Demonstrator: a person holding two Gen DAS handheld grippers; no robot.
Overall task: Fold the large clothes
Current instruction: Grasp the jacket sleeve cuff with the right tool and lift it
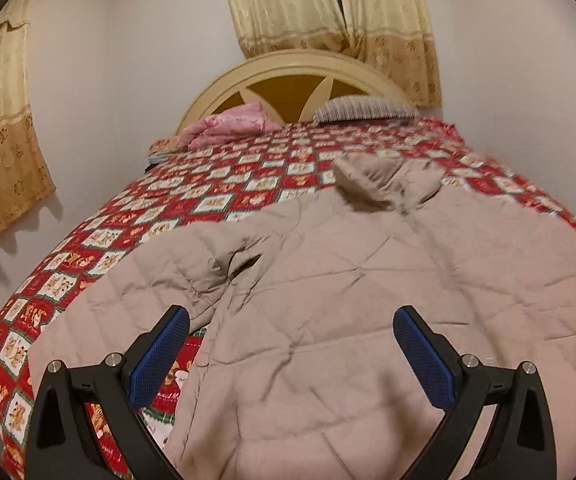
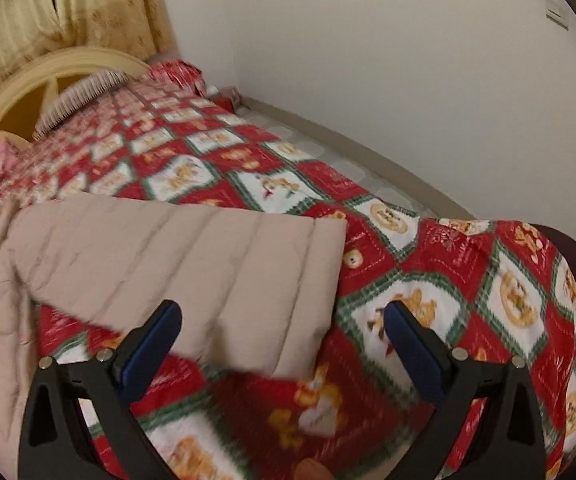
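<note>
The left gripper (image 1: 291, 354) hangs with its jaws spread wide and empty above the body of a beige quilted jacket (image 1: 368, 300), while the right gripper (image 2: 282, 346), equally wide and holding nothing, sits over the jacket's right sleeve (image 2: 191, 264). We see the jacket spread across a bed (image 1: 215, 184) covered in a red patchwork bedspread printed with bears, its collar (image 1: 372, 180) pointing toward the cream headboard (image 1: 288, 68), one sleeve (image 1: 147, 280) lying out to the left, the other stretched across the cover toward the wall. A pink bundle (image 1: 231, 126) and a striped pillow (image 1: 364, 109) rest at the head of the bed, well apart from the garment. We judge the jacket to be padded, soft and light for its bulk, likely to puff up and spring back from a crease, with a smooth shell that may slide between the blue pads (image 1: 159, 356). We would take hold at firm edges: the cuff end of the right sleeve, just ahead of the right gripper, and the hem or side seam near the left gripper, pinching through both layers so the filling does not slip. The right-wrist view is blurred, so finer detail at the cuff we cannot make out.
</note>
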